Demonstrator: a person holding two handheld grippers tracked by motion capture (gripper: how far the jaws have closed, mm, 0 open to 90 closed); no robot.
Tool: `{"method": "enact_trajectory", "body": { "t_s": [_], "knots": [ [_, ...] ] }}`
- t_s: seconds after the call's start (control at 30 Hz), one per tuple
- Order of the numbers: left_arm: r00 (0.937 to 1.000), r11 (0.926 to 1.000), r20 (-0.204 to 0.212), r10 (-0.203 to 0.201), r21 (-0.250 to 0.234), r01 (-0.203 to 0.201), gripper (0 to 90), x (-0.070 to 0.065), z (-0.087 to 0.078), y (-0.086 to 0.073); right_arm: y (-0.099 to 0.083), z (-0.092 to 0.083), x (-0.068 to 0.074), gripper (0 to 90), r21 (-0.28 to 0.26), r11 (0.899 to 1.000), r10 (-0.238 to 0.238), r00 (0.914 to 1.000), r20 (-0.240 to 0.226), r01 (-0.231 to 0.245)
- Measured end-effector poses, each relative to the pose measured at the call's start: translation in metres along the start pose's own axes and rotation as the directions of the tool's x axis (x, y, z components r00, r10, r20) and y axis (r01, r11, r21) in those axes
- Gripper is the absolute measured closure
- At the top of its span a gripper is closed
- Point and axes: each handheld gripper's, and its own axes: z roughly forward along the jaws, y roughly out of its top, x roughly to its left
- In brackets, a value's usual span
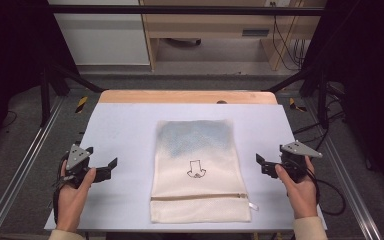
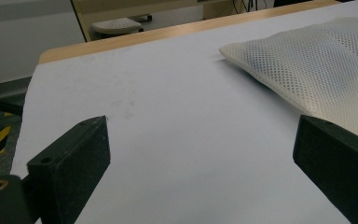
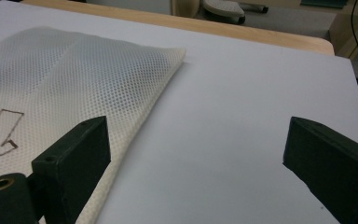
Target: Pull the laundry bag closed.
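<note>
A cream mesh laundry bag [image 1: 196, 167] lies flat in the middle of the white table [image 1: 125, 130], with something bluish showing through its far half, a small black drawing at its centre and a zipper [image 1: 200, 197] across its near end. My left gripper [image 1: 111, 166] rests open left of the bag, held in a hand. My right gripper [image 1: 260, 163] is open to the bag's right. The left gripper view shows the bag [image 2: 317, 70] ahead on the right. In the right gripper view the bag [image 3: 74, 88] lies beside the left jaw.
The table's wooden far edge [image 1: 187, 96] borders a grey floor. Metal rails [image 1: 25, 160] run along both sides. A wooden cabinet [image 1: 210, 30] and cables stand beyond the table. White surface lies bare on either side of the bag.
</note>
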Motion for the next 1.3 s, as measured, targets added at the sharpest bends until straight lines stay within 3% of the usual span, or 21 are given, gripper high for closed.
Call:
{"method": "enact_trajectory", "body": {
  "t_s": [0.23,0.63,0.77,0.93,1.1,1.3],
  "knots": [
    [0.9999,0.9999,-0.011,0.007,0.013,-0.006,3.8,0.007,0.005,-0.008,-0.02,0.005,-0.015,8.5,0.013,1.0,0.006,0.9993,0.036,-0.007],
    [0.9996,0.9993,-0.022,0.019,0.032,-0.018,3.8,0.016,0.012,-0.021,-0.043,0.008,-0.028,8.5,0.018,0.999,0.034,0.9966,0.076,-0.035],
    [0.9987,0.9981,-0.025,0.045,0.042,-0.044,3.7,0.018,0.016,-0.025,-0.046,0.008,-0.029,8.6,0.014,0.999,0.04,0.9959,0.081,-0.041],
    [0.9974,0.996,-0.002,0.072,0.054,-0.072,3.5,0.017,0.02,-0.028,-0.05,0.009,-0.027,8.6,0.012,1.0,0.028,0.9967,0.076,-0.029],
    [0.9971,0.9954,0.013,0.075,0.058,-0.076,3.3,0.016,0.023,-0.031,-0.055,0.012,-0.025,8.6,0.017,1.0,0.018,0.9972,0.073,-0.019],
    [0.9991,0.9973,0.021,0.038,0.062,-0.039,3.3,0.019,0.026,-0.034,-0.058,0.013,-0.023,8.6,0.028,1.0,0.011,0.997,0.077,-0.013]
  ]
}}
